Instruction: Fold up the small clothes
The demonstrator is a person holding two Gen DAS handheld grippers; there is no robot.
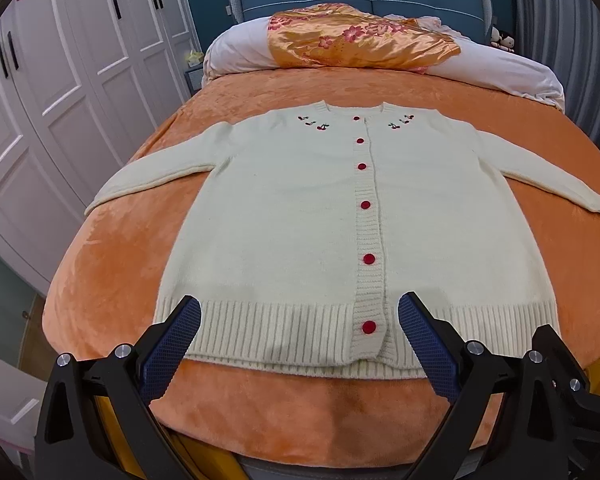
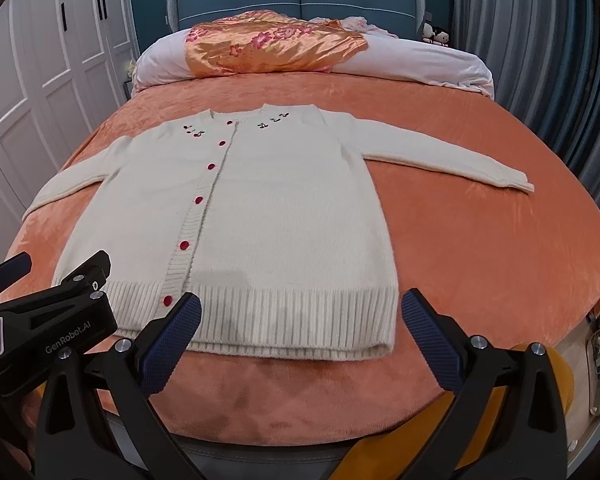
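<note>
Cardigan (image 1: 340, 216) flat on orange blanket (image 1: 116, 264); white wardrobe (image 1: 60, 80) beside; left gripper (image 1: 300, 340), right gripper (image 2: 302, 332) released.

bare blanket (image 2: 480, 240) flanks cardigan (image 2: 240, 220); pillows (image 2: 420, 64) beyond

"GenRobot.AI" on left gripper (image 2: 6, 266) body; "1314" tag beside; red 囍 signs on wardrobe (image 2: 40, 52).

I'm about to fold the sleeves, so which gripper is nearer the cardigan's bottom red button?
Left. The left gripper straddles the bottom red button; the right gripper sits further right along the hem.
</note>
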